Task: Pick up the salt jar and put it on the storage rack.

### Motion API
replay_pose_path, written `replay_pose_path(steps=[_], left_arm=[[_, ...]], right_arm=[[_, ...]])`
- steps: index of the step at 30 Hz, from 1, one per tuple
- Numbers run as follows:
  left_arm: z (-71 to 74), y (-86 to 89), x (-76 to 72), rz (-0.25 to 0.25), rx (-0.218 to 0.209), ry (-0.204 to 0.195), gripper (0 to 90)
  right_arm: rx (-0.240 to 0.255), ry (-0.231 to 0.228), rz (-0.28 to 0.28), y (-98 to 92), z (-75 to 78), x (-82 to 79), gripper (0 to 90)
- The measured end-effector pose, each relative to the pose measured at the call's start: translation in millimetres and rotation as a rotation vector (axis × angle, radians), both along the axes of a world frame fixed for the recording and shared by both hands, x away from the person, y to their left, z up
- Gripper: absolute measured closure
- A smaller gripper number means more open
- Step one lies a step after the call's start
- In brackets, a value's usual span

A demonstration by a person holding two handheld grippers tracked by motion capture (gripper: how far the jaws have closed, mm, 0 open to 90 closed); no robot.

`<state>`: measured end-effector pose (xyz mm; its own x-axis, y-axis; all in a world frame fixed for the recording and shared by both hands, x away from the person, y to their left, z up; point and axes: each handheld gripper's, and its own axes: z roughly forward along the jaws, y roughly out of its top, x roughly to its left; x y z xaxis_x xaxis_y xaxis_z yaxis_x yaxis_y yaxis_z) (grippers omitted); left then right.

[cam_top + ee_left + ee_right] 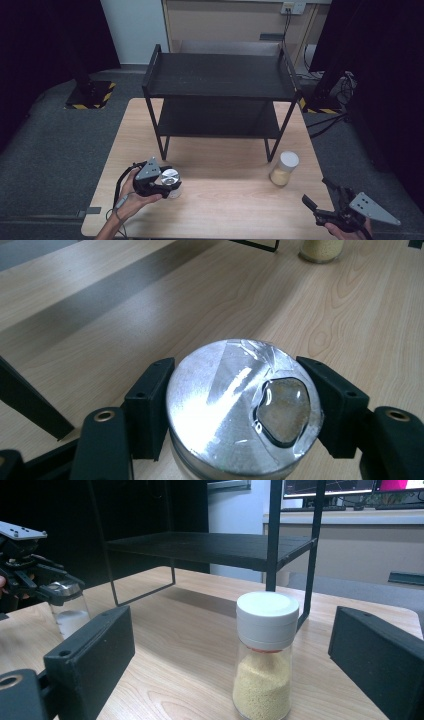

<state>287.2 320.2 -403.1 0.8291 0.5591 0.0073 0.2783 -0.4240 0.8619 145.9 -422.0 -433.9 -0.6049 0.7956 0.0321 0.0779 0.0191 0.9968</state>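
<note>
Left gripper (167, 182) clasps silver-lidded jar (244, 405); right gripper (316, 196) wide near grain jar (284, 169), black shelf (220, 75) behind.

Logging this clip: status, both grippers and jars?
Left gripper shut on silver-lidded jar. Right gripper open, short of white-capped yellow-grain jar. Black shelf rack stands behind, nothing between.

Your left claw (167, 181) sits low at the near left, jaws closed against the sides of a jar (243, 407). Your right claw (320, 200), near right, stands wide open, pointing forward-left.
</note>
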Motion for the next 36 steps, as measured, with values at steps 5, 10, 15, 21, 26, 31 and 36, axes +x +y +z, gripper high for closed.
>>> replay_pose_path(steps=[5, 10, 15, 21, 26, 31, 36], left_arm=[[1.7, -1.6, 0.2, 0.01, -0.001, 0.009, 33.7], [7.6, -2.5, 0.1, 0.006, -0.007, 0.016, 33.7], [23.2, -2.9, -0.5, -0.005, -0.035, 0.014, 33.7], [51.4, -9.1, -5.2, -0.009, -0.056, -0.023, 33.7], [74.0, -12.3, -8.8, -0.002, -0.071, -0.046, 33.7], [98.0, -13.6, -9.2, -0.009, -0.07, -0.057, 33.7], [125.0, -14.9, -8.5, -0.013, -0.065, -0.067, 33.7]], right_arm=[[0.001, 0.0, 0.0, 0.1, -0.2, 0.4, 4.9], [0.002, 0.0, -0.002, -0.1, -0.5, 0.5, 4.9], [0.005, 0.002, -0.003, 0.0, -0.7, 1.0, 4.8], [0.005, 0.001, -0.005, 0.1, -0.6, 0.5, 4.8], [0.006, 0.001, -0.005, -0.1, -0.7, 0.4, 4.8], [0.008, 0.0, -0.003, -0.3, -0.8, 0.3, 4.8], [0.008, 0.0, -0.004, -0.3, -0.8, 0.4, 4.8]])
